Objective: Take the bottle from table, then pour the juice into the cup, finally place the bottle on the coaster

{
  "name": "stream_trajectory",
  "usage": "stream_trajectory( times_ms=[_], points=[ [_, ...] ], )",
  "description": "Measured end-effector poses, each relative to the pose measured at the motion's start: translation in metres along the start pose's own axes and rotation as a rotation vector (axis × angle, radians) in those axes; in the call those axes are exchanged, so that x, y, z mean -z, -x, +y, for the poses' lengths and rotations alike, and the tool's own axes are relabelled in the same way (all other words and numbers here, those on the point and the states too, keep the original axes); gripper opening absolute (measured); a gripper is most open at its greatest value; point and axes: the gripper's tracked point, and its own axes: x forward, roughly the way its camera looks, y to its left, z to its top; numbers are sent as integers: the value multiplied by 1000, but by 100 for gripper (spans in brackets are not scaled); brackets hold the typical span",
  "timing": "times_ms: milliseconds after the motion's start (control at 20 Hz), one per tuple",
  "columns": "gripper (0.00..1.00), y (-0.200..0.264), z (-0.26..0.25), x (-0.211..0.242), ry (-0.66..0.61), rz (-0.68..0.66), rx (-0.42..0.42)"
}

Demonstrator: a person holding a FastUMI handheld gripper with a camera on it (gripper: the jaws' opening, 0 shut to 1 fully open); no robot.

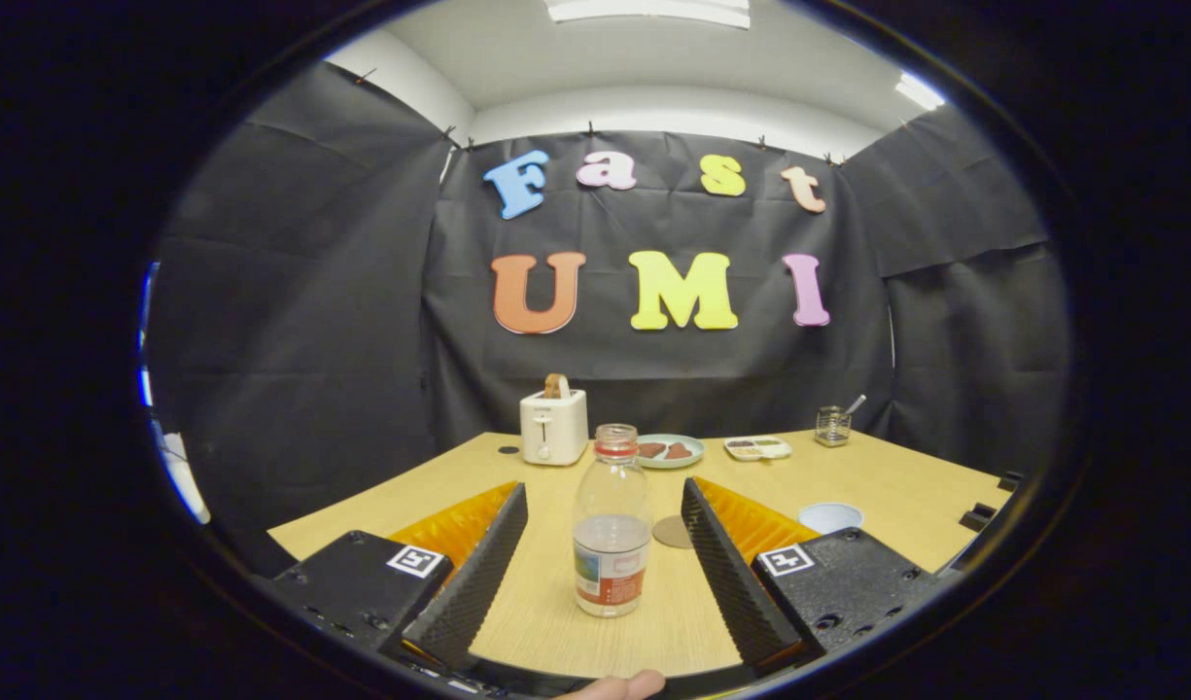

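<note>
The bottle [612, 530] stands upright on the wooden counter [906, 491], between the two fingers of the hand-held gripper [605, 530] and clear of both. It is clear plastic, uncapped, with a red ring at its neck and a pale liquid filling roughly its lower half. A label wraps its base in red, white and blue-green patches; the writing on it is too small to read.

The hand-held gripper's fingers are spread wide apart, one on each side of the bottle, touching nothing. Each finger's block carries a small square black-and-white marker. A fingertip [622, 686] of the person holding the tool shows just behind the fingers.

Just beyond the bottle, beside the right finger, lies a round brown coaster [671, 531]. A white cup [829, 516] sits on the counter just beyond the right finger's block.

Farther back, near the booth's wall, a white toaster [553, 426] holds a slice of bread. Beside it is a pale green plate [669, 451] with brown pieces on it, then a small divided tray [756, 447], then a glass jar [832, 426] with a utensil handle sticking out.
</note>
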Motion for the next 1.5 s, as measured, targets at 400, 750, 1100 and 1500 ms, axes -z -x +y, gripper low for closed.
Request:
stream_trajectory(
  times_ms=[400,750,1100,1500],
  points=[
    [100,-34,1,47,4,44,42],
    [100,-76,1,81,-5,88,82],
    [82,-87,-8,82,38,72,122],
    [78,-57,3,46,-305,92,-29]
  ],
)
